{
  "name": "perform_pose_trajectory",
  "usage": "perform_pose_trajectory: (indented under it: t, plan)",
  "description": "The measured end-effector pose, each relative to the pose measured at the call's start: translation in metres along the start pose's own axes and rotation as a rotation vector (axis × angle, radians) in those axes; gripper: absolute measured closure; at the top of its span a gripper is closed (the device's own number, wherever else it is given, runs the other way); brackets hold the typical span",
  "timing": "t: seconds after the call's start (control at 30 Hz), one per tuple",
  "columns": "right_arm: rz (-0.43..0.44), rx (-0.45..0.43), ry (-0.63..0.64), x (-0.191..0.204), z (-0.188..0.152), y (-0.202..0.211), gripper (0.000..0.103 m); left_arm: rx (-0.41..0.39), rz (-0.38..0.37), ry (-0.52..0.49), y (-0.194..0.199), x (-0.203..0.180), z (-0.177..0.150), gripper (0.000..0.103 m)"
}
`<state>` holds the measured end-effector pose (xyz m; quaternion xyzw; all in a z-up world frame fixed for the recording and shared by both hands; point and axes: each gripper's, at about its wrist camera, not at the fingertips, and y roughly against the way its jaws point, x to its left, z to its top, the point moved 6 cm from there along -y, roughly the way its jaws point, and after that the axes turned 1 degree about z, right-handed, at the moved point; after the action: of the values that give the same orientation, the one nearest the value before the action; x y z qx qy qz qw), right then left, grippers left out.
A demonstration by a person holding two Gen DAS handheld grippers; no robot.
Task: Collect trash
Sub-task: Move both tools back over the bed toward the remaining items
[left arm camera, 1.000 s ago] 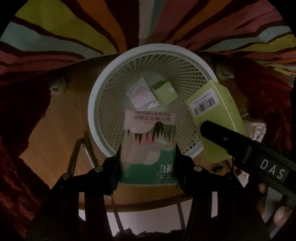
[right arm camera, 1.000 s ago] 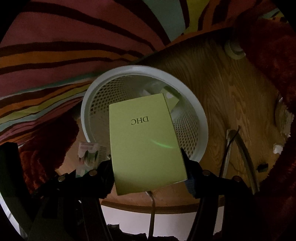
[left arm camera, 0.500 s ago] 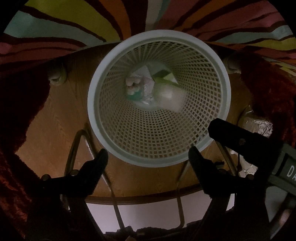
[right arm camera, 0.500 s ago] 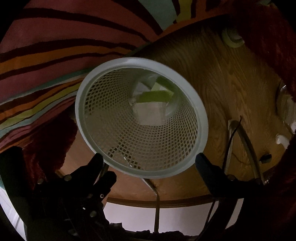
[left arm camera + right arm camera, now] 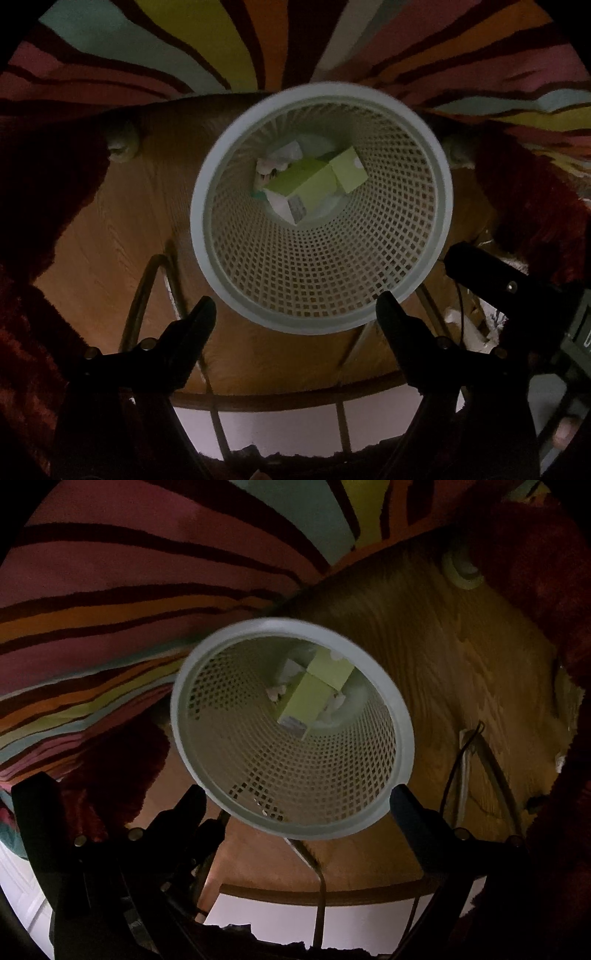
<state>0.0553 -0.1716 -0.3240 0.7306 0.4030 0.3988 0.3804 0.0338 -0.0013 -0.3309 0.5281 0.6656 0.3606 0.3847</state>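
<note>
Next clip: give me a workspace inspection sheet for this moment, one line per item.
Surface: round wooden table, bare around the basket.
Job's things: white mesh basket upright; green boxes and crumpled paper at its bottom.
Clutter: foil-like scraps at the table's right edge.
Grippers: left claw and right claw both open, empty, above the basket rim.
Cables: thin dark wire beside the basket.
Surroundings: striped rug, red shaggy fabric.

Dim, warm-tinted fisheye views, dark curved corners, slight motion blur throughout.
</note>
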Motion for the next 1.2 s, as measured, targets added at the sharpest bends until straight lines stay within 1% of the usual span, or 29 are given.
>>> perform_pose_trajectory:
  t: [0.07,0.17,0.27,0.37,0.43,0.53,0.6,0.67,0.73,0.8,0.87,0.9,0.97,1.0,1.03,1.1,1.2]
  plan:
    - [0.0,-0.024,0.015,0.003,-0.001,0.006,0.008,-0.03,-0.005,-0.007,0.008,-0.001,-0.002,0.017]
    - [-0.004,-0.089,0.04,0.007,-0.001,0.022,0.008,-0.076,-0.031,-0.034,0.024,-0.005,-0.005,0.017]
    - [0.009,-0.126,0.076,0.013,-0.004,0.035,0.008,-0.128,-0.027,-0.069,0.041,-0.009,-0.011,0.017]
    - [0.019,-0.16,0.131,0.021,-0.008,0.049,0.008,-0.199,-0.018,-0.105,0.061,-0.013,-0.017,0.017]
    - [0.019,-0.187,0.18,0.027,-0.012,0.061,0.008,-0.268,-0.003,-0.144,0.08,-0.015,-0.022,0.017]
    - [0.021,-0.252,0.269,0.04,-0.019,0.085,0.008,-0.364,-0.024,-0.212,0.105,-0.021,-0.032,0.017]
    - [0.006,-0.311,0.345,0.049,-0.026,0.108,0.008,-0.426,-0.025,-0.251,0.122,-0.023,-0.04,0.017]
    - [0.01,-0.38,0.414,0.06,-0.032,0.133,0.008,-0.501,-0.014,-0.282,0.141,-0.024,-0.048,0.017]
    - [0.012,-0.451,0.452,0.066,-0.036,0.154,0.008,-0.554,-0.02,-0.301,0.157,-0.024,-0.054,0.017]
    - [0.013,-0.552,0.5,0.076,-0.04,0.186,0.008,-0.625,-0.029,-0.309,0.178,-0.023,-0.06,0.017]
    - [0.01,-0.644,0.528,0.083,-0.041,0.213,0.007,-0.719,-0.022,-0.318,0.204,-0.022,-0.065,0.017]
    - [0.014,-0.694,0.536,0.085,-0.04,0.228,0.007,-0.752,-0.014,-0.322,0.212,-0.022,-0.066,0.017]
    - [0.025,-0.769,0.53,0.086,-0.036,0.25,0.007,-0.823,0.014,-0.333,0.232,-0.022,-0.067,0.017]
    - [0.019,-0.811,0.511,0.084,-0.032,0.259,0.007,-0.864,0.031,-0.337,0.243,-0.022,-0.065,0.017]
    - [0.011,-0.851,0.483,0.081,-0.027,0.27,0.007,-0.886,0.039,-0.335,0.25,-0.021,-0.064,0.017]
    - [0.031,-0.882,0.449,0.078,-0.017,0.281,0.007,-0.921,0.04,-0.324,0.262,-0.021,-0.058,0.017]
    - [0.023,-0.935,0.404,0.073,-0.006,0.294,0.007,-0.944,0.018,-0.297,0.275,-0.019,-0.046,0.017]
